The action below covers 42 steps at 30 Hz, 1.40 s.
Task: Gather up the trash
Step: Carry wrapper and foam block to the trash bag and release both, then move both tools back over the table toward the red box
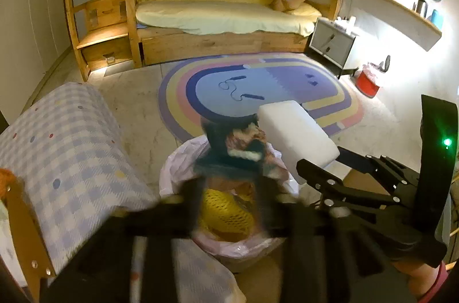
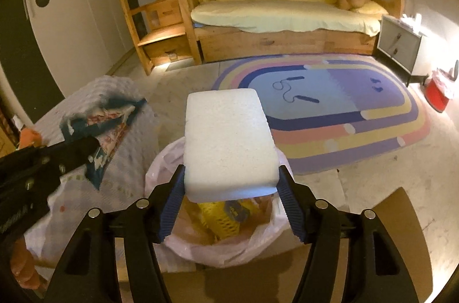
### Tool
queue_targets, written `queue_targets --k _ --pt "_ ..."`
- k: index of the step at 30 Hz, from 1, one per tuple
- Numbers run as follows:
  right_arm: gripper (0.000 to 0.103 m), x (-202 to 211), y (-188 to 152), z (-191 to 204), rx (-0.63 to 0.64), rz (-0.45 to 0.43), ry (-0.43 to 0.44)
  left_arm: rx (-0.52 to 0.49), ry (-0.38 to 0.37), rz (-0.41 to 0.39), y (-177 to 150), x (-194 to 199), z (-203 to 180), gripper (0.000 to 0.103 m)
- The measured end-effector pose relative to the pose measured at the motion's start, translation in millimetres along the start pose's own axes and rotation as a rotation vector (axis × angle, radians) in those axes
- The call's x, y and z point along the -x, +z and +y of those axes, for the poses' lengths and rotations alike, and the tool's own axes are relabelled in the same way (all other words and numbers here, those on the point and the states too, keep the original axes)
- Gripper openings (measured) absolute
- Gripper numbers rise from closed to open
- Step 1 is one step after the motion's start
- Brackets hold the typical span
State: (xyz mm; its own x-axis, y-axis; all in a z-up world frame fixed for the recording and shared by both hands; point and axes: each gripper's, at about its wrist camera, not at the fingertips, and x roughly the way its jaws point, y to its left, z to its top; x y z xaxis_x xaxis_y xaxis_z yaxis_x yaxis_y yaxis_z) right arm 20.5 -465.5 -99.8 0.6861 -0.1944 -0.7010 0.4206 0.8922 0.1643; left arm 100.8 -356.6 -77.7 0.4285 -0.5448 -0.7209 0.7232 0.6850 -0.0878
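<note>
The left gripper (image 1: 231,188) was smeared by blur in its own view, so only two dark fingers standing apart could be made out, with nothing pressed between them. Just beyond their tips a crumpled printed wrapper (image 1: 241,145) was seen, itself blurred. Whether it touched a fingertip could not be told, and no clear long axis could be read from its bunched shape. To the left of that gripper a checked cloth (image 1: 66,148) was cut off by the frame edge. Directly under both grippers a bin lined with a pink bag (image 2: 160,176) was found, its far rim hidden by the wrapper and its near rim by the gripper bodies. A yellow net (image 1: 223,211) inside it was only partly shown. Further right, a white foam block (image 2: 229,142) was clamped at its near end between the blue pads of the right gripper (image 2: 231,182) and held above the bin's mouth. Its long axis was laid straight out along the fingers, broad face upward, with the far end pointed away from the gripper toward the striped rug (image 2: 344,108).
</note>
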Motion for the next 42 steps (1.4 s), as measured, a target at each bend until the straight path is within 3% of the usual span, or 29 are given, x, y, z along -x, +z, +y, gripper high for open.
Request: queue_targets --k 2,10,19,24,30,37,42 --pt "0.070 -11 1 -3 -0.003 0.007 0.005 -0.003 0.001 0.016 0 -9 2 0.062" --pt "0.073 -26 -8 -6 -0.015 0.062 -0.013 0.061 0.027 0.022 -8 -9 18 0.063" --pt "0.073 54 -7 0 -0.048 -0.045 0.012 0.127 0.120 -0.100 -20 73 44 0.068" --pt "0.073 104 -10 29 -0.008 -0.108 0.073 0.199 0.174 -0.157 -44 132 62 0.076" --pt "0.073 134 -21 83 0.094 -0.125 0.154 0.235 0.237 -0.186 -76 186 78 0.078" --pt "0.073 144 -36 151 0.221 -0.121 0.254 0.294 0.330 -0.185 -120 233 114 0.081" --pt "0.073 140 -47 194 0.304 -0.111 0.303 0.334 0.449 -0.179 -157 256 143 0.081"
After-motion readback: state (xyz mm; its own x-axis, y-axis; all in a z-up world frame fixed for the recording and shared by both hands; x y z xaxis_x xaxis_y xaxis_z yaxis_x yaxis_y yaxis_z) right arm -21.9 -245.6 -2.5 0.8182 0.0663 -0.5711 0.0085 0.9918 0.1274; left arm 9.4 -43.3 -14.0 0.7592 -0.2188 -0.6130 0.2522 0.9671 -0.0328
